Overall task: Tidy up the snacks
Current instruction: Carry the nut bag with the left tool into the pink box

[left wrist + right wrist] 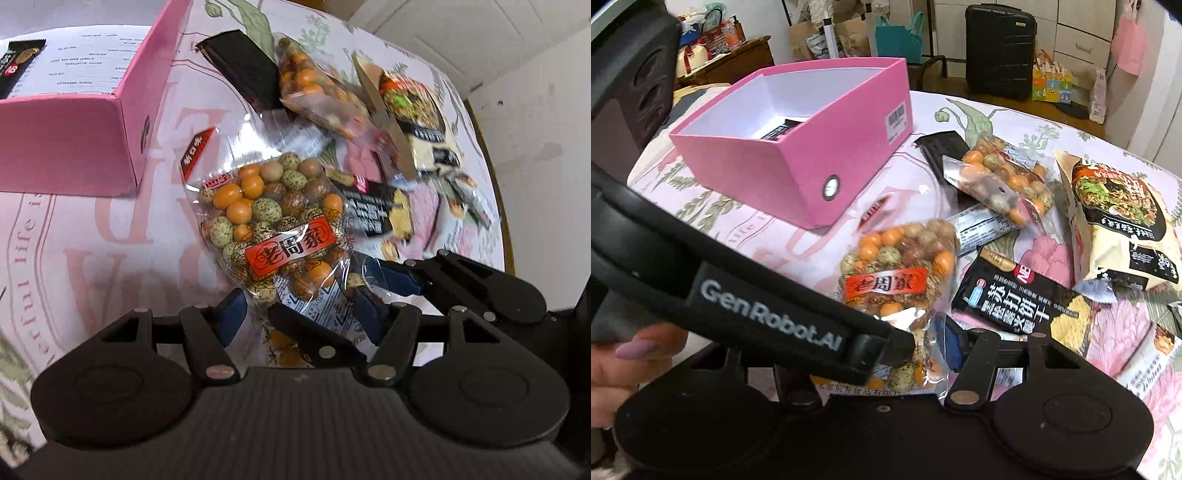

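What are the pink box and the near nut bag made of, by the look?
Pink box: looks like rigid paperboard, matte pink outside, white inside; crisp folded corners and a stuck-on label suggest card.
Nut bag: clear, glossy plastic film; the coated nuts show through it, and it wrinkles and glints. Both grippers meet at its lower end.

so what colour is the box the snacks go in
Pink outside, white inside. The box shows best in the right wrist view, with one dark packet already in it.
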The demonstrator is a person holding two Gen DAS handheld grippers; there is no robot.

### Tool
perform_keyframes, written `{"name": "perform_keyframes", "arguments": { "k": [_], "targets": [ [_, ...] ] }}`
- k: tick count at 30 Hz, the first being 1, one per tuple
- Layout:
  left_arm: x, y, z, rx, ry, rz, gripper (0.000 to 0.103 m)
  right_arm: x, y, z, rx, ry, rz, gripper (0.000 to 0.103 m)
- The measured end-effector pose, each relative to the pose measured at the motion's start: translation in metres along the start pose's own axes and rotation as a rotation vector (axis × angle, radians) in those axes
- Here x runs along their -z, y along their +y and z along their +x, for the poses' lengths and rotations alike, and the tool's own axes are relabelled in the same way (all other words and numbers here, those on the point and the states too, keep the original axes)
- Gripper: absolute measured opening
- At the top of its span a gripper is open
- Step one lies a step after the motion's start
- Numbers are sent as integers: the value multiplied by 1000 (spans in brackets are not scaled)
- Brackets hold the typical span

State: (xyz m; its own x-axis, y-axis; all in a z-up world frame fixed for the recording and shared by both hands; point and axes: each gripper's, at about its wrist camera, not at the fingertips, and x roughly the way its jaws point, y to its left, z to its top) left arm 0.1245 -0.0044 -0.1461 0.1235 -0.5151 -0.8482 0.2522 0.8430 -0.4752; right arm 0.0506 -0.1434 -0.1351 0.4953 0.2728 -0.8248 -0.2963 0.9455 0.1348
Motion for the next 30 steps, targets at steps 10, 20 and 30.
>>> {"name": "perform_keyframes", "arguments": {
  "k": [10, 20, 30],
  "targets": [
    [18, -17, -33, -28, 68, 42, 62, 7, 19, -34, -34, 17, 18, 64],
    [25, -32, -75, -52, 52, 50, 62, -4, 36, -69, -55, -6, -14, 64],
    [18, -29, -132, -89, -42, 27, 62, -40, 57, -91, -97, -52, -74, 64]
  ]
}}
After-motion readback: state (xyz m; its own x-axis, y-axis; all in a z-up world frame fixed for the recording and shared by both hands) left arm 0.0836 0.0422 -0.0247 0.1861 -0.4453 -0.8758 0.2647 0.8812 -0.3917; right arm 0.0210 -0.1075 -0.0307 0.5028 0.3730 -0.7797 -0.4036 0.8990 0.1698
